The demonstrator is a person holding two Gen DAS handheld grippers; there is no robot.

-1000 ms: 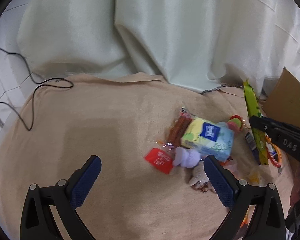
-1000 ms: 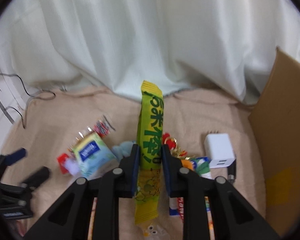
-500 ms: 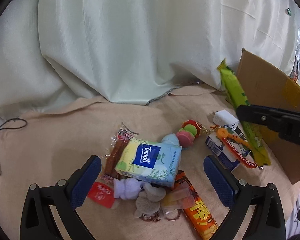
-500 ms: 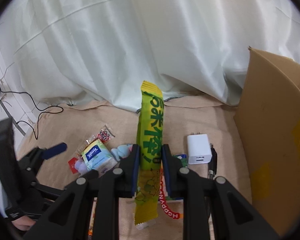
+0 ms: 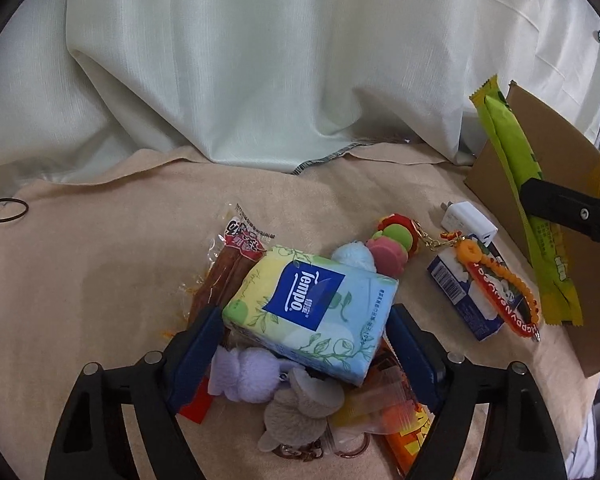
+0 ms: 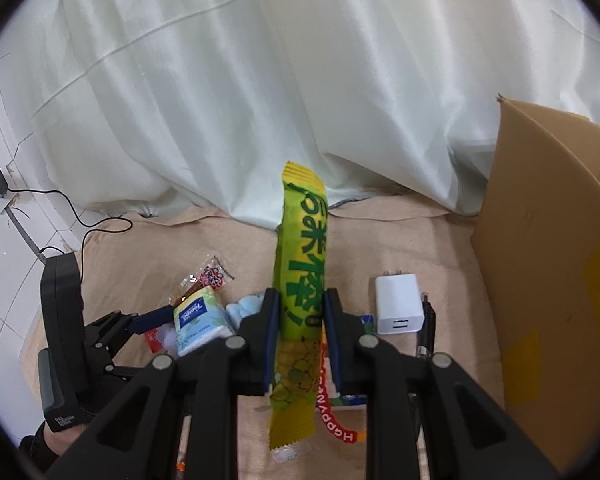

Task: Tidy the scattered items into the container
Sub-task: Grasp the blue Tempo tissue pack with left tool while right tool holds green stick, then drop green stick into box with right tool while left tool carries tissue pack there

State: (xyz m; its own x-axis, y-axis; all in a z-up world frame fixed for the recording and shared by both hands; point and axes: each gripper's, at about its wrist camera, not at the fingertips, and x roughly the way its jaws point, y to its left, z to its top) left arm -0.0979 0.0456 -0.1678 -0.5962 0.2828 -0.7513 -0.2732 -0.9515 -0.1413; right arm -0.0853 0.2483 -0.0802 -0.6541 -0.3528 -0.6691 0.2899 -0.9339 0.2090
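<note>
My right gripper (image 6: 300, 300) is shut on a long yellow-green snack packet (image 6: 302, 264) and holds it upright above the cloth, left of the cardboard box (image 6: 540, 264). The packet also shows in the left wrist view (image 5: 516, 184) in front of the box (image 5: 552, 148). My left gripper (image 5: 306, 324) has its blue pads on both sides of a Tempo tissue pack (image 5: 312, 308) atop the pile; the pads sit at the pack's edges, and I cannot tell whether they press it. From the right wrist view the pack (image 6: 198, 320) sits at the left gripper's tips.
Around the pack lie a sausage snack (image 5: 228, 264), plush keychains (image 5: 296, 408), a lilac plush (image 5: 246, 372), a pastel ball toy (image 5: 388, 240), an orange packet (image 5: 404, 436), a blue box with orange strap (image 5: 468, 292) and a white charger (image 5: 466, 220). A white curtain hangs behind.
My left gripper has swung right, moved down onto the pile and narrowed around the tissue pack. My right gripper has lifted the snack packet toward the box.
</note>
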